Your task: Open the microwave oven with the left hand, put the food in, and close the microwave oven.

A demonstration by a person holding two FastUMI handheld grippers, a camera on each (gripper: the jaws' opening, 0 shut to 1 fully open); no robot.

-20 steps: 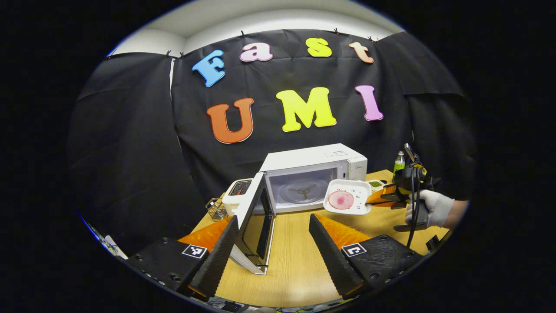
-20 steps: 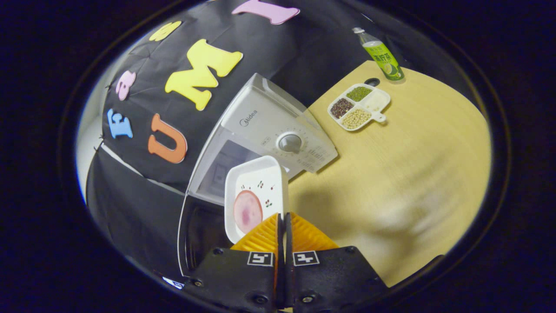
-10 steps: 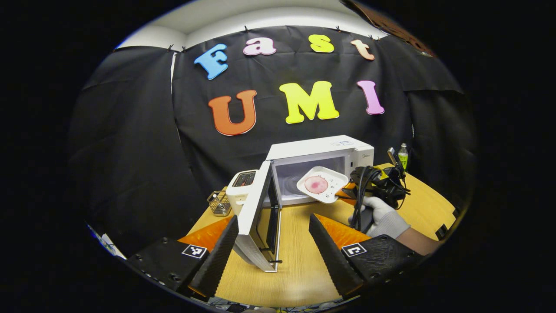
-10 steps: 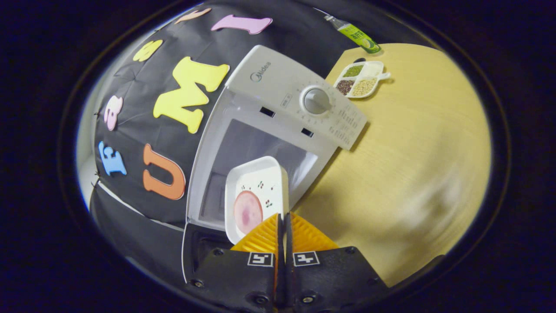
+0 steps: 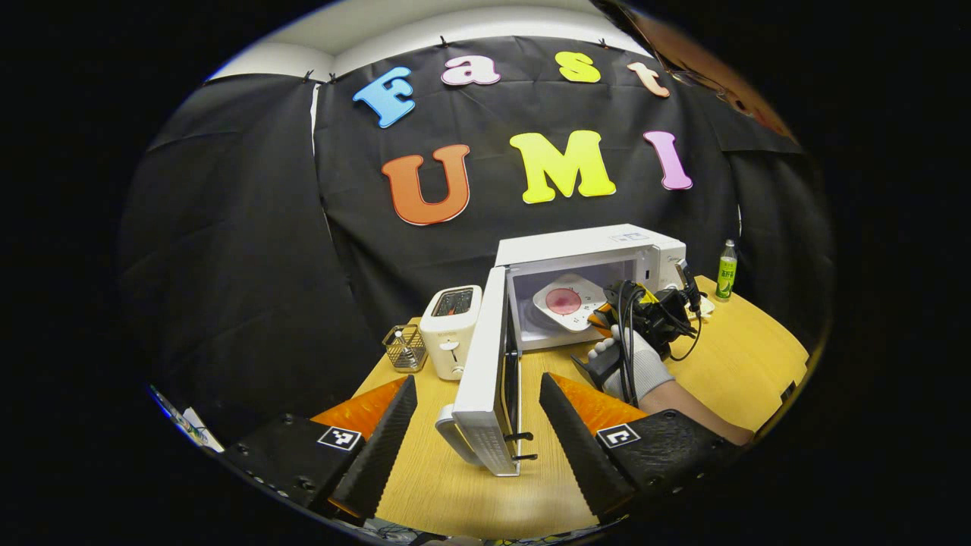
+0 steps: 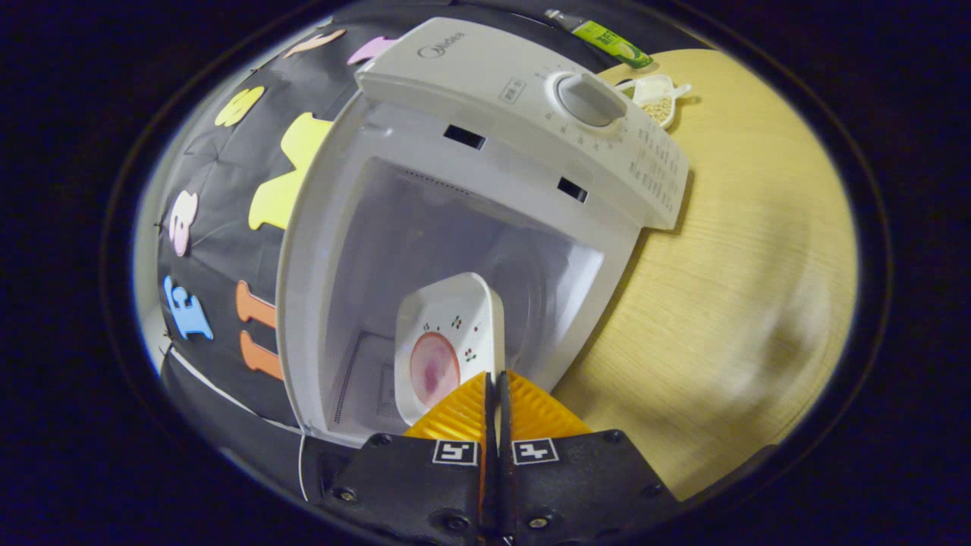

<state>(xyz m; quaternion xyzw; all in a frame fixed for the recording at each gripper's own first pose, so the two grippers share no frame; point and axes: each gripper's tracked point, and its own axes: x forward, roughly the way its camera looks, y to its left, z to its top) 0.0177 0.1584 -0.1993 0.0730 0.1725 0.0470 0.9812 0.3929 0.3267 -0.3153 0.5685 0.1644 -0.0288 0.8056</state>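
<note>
Since a second ago the right gripper (image 6: 494,394) has carried the plate (image 6: 451,334) from in front of the microwave (image 5: 592,262) into its open cavity, and the microwave now looms far larger ahead of those jaws. The left gripper (image 5: 478,425) has drifted a little; its view shows the door (image 5: 485,379) more edge-on.

Counted left to right ahead of the left jaws: one wire basket (image 5: 402,347), one toaster (image 5: 451,330), one microwave with one door swung open between the jaws, one plate carrying one pink slice of food (image 5: 564,301), one gloved hand (image 5: 633,368) holding the right gripper, one green bottle (image 5: 727,269), all on one table (image 5: 728,364).

The left jaws stand wide apart, holding nothing. The right jaws are pressed together on the plate's near rim, the plate tilted inside the cavity.
</note>
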